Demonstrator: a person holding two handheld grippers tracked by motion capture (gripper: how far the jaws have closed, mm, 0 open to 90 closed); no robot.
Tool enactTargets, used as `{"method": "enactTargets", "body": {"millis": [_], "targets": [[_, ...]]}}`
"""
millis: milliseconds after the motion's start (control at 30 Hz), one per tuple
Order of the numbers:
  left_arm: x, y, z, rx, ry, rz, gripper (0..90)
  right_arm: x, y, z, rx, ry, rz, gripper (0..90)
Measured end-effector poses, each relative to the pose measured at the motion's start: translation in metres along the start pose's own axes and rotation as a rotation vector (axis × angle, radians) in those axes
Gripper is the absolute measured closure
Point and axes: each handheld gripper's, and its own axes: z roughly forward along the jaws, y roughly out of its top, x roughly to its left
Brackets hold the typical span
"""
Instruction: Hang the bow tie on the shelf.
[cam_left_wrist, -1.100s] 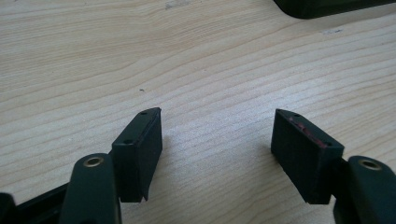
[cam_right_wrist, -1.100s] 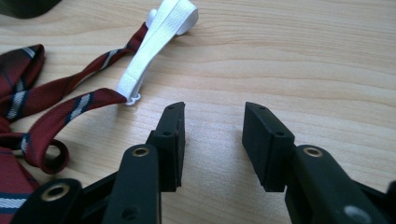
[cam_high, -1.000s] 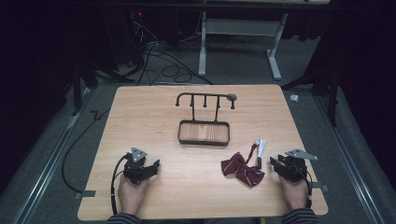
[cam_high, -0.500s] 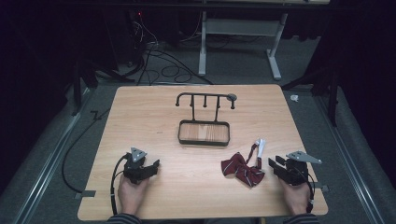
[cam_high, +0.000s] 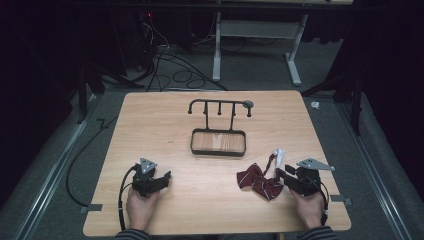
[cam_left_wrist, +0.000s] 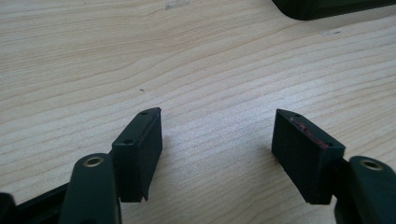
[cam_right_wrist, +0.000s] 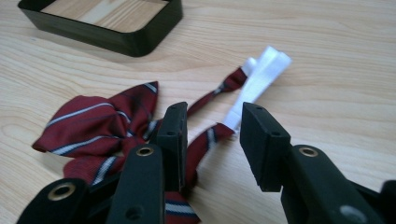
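A dark red bow tie (cam_high: 257, 181) with pale stripes lies on the wooden table (cam_high: 165, 125) at the front right. Its thin strap ends in a white tab (cam_high: 279, 155). My right gripper (cam_high: 280, 176) is just right of it and points left. In the right gripper view the jaws (cam_right_wrist: 215, 126) stand open over the strap, with the bow tie (cam_right_wrist: 93, 123) to their left and the white tab (cam_right_wrist: 261, 74) beyond them. The pads do not press on the strap. My left gripper (cam_high: 162, 177) rests open at the front left, with only bare wood between its jaws (cam_left_wrist: 217, 135).
A black stand with a row of hooks (cam_high: 220, 102) rises from a black-rimmed wooden tray (cam_high: 192, 142) at the table's middle. That tray (cam_right_wrist: 140, 42) sits beyond the bow tie in the right gripper view. Cables and a desk frame (cam_high: 216, 50) lie on the floor behind.
My right gripper has edged a little left toward the bow tie. The left gripper and the bow tie have stayed where they were.
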Motion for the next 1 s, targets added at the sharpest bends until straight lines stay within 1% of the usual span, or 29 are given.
{"method": "enactTargets", "body": {"millis": [67,167,333,433,500,633,733,833,1000], "targets": [[0.0,0.0,0.0,0.0,0.0,0.0,34.0,0.003,0.002,0.003,0.002,0.006,-0.01,62.7],[0.0,0.0,0.0,-0.001,-0.001,-0.001,34.0,0.006,0.004,0.01,0.033,0.002,-0.021,62.4],[0.0,0.0,0.0,-0.001,-0.002,-0.001,33.9,0.001,0.003,0.023,0.086,-0.039,-0.009,62.8],[0.0,0.0,0.0,-0.001,-0.003,-0.003,33.9,-0.002,0.002,0.027,0.104,-0.046,0.005,66.3],[0.0,0.0,0.0,-0.002,-0.003,-0.003,33.9,-0.005,0.001,0.029,0.115,-0.043,0.008,70.4],[0.001,0.0,0.0,-0.003,-0.003,-0.004,33.9,-0.009,-0.001,0.032,0.139,-0.053,0.018,78.1],[0.0,0.0,0.0,-0.003,-0.003,-0.004,33.9,-0.01,-0.002,0.033,0.141,-0.06,0.011,82.7],[0.0,0.0,0.0,-0.002,-0.003,-0.003,33.9,-0.009,-0.002,0.033,0.144,-0.068,-0.009,87.7],[0.0,0.0,0.0,-0.003,-0.003,-0.004,33.9,-0.008,-0.001,0.034,0.147,-0.079,-0.035,90.0]]}}
